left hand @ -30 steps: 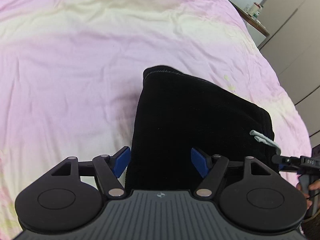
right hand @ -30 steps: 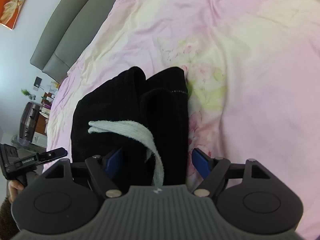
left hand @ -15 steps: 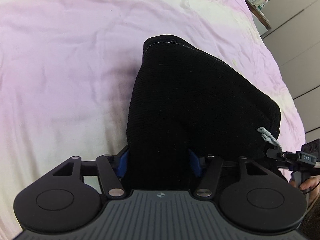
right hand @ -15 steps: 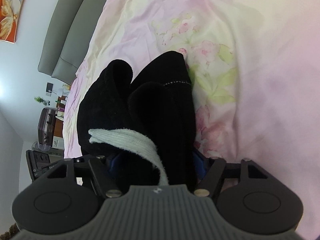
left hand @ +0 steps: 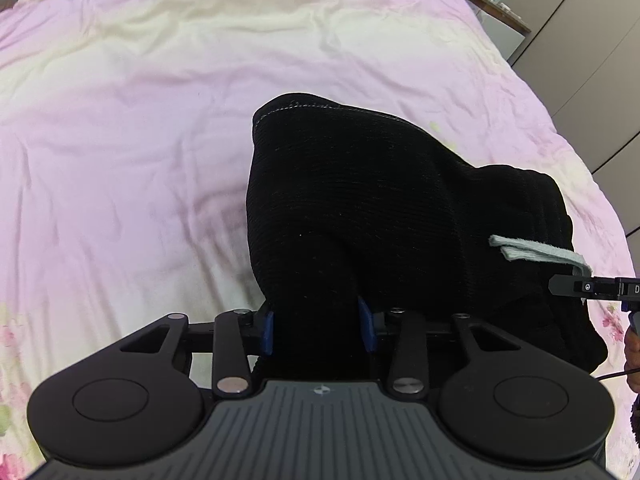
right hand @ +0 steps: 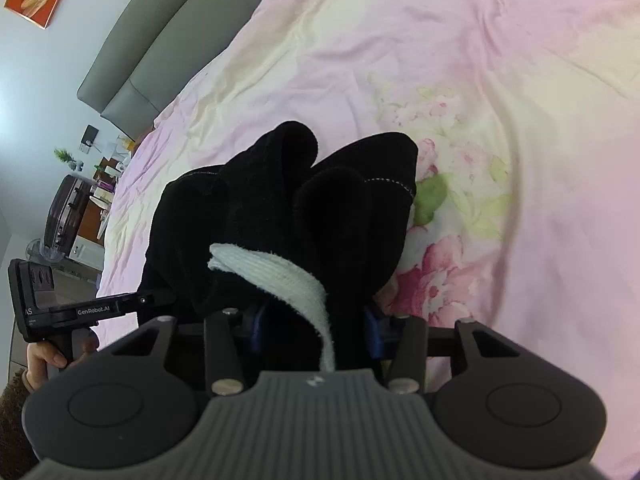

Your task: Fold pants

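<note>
Folded black pants [left hand: 360, 208] lie bunched on a pink flowered bedsheet [left hand: 140, 120]. In the left wrist view my left gripper [left hand: 318, 330] is closing, its blue pads pressing a thick fold at the near edge of the pants, which rises off the bed. In the right wrist view my right gripper [right hand: 314, 330] is closing too, its blue pads squeezing the other near corner of the pants [right hand: 280, 216]. A pale grey drawstring [right hand: 288, 276] drapes over the fabric toward the right gripper. The same drawstring [left hand: 536, 254] shows at the right in the left wrist view.
The bedsheet [right hand: 480, 100] spreads wide beyond the pants. A grey headboard [right hand: 160, 44] and a cluttered side table [right hand: 80, 184] stand at the left. A wooden shelf [left hand: 496, 8] and pale cupboards [left hand: 588, 48] stand at the far right. A person's hand [right hand: 40, 360] grips the left tool's handle.
Both grippers went from wide open around the near edge of the pants to closed on it. The gripped edge has lifted and the fabric has bunched up.
</note>
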